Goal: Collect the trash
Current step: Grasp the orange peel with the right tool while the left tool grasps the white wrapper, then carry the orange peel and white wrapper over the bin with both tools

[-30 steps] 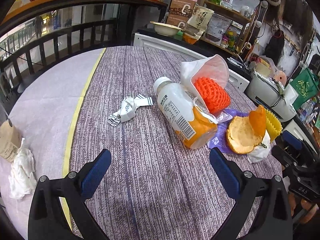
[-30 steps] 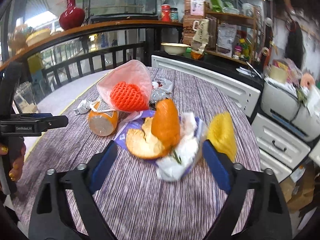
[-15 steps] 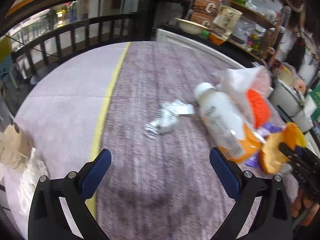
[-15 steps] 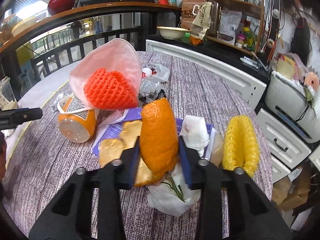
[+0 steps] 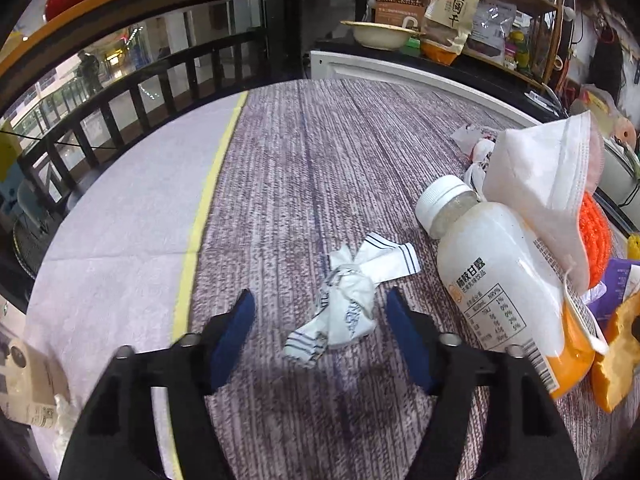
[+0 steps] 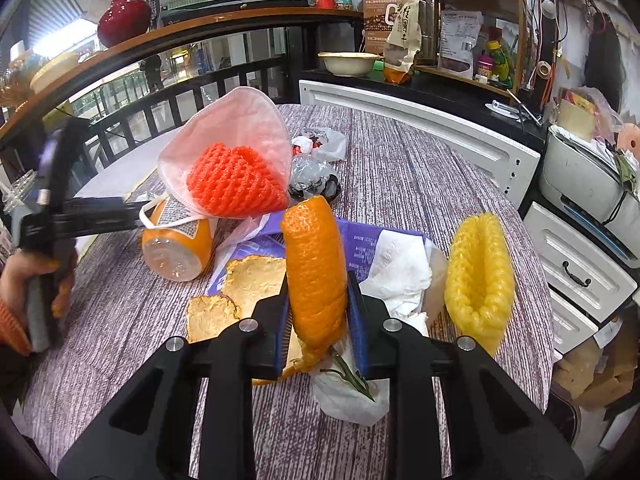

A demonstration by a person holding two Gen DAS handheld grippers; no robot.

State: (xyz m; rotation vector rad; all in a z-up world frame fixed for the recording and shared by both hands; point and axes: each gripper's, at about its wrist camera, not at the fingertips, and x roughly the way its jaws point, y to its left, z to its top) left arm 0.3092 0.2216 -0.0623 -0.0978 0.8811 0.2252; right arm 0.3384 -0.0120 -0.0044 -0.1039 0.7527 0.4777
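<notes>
Our left claw (image 5: 320, 316) is closing around the crumpled wrapper (image 5: 346, 310) between its pads, while our right claw (image 6: 318, 312) is squeezing the orange peel (image 6: 316, 268).

Both wrist views close, angled down at table (image 5: 360, 152); share bottle (image 5: 500, 280), mask (image 6: 236, 128).

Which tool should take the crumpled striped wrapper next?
Left. The left tool already straddles the crumpled wrapper and its jaws are closing, pads not yet touching. The right tool is occupied, closing on the orange peel.
</notes>
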